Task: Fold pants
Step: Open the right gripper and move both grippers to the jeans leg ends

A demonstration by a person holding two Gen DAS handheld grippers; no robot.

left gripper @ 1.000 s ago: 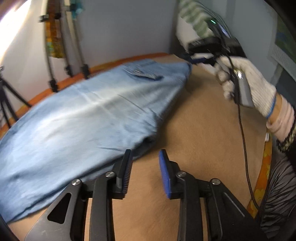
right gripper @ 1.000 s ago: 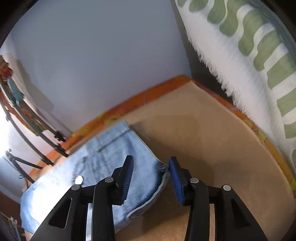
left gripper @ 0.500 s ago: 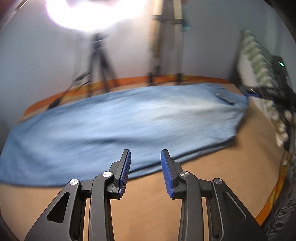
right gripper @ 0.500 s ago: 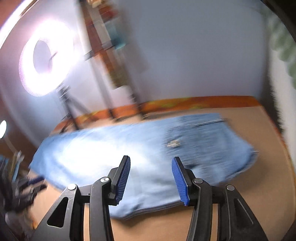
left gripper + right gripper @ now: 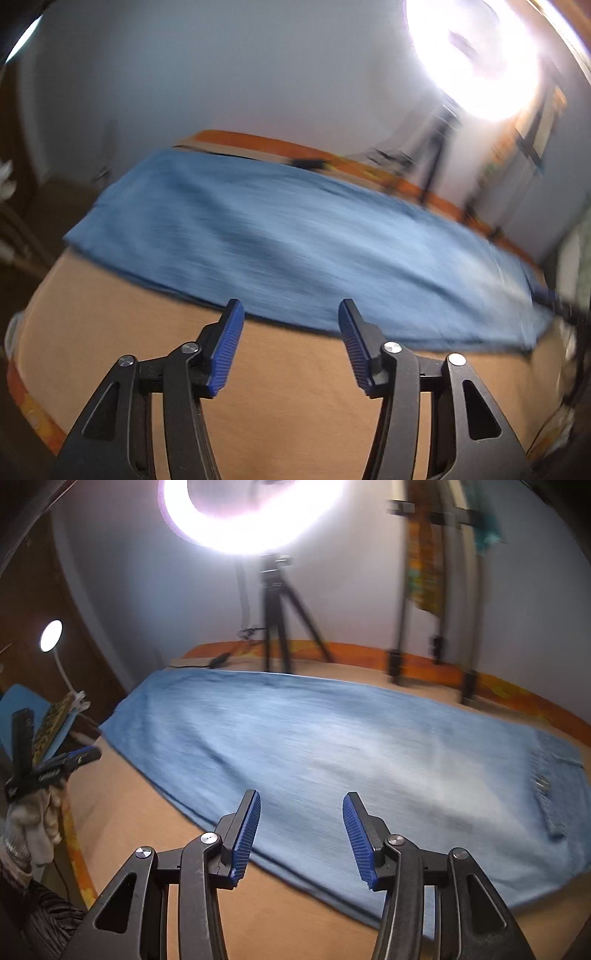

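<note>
Both cameras have swung from the waistband end toward the legs, left gripper (image 5: 290,341) jaws just opening, right gripper (image 5: 301,834) open and empty, over jeans (image 5: 332,746) lying halved lengthwise on the tan table (image 5: 147,830), crosswise folds still ahead.

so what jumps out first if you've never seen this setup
The blue denim pants spread flat along the tan table fill the middle of both views. Behind them a glaring ring light on a tripod washes out the wall. Low in each view, the left gripper and right gripper hang open and empty over the pants' near edge.
</note>
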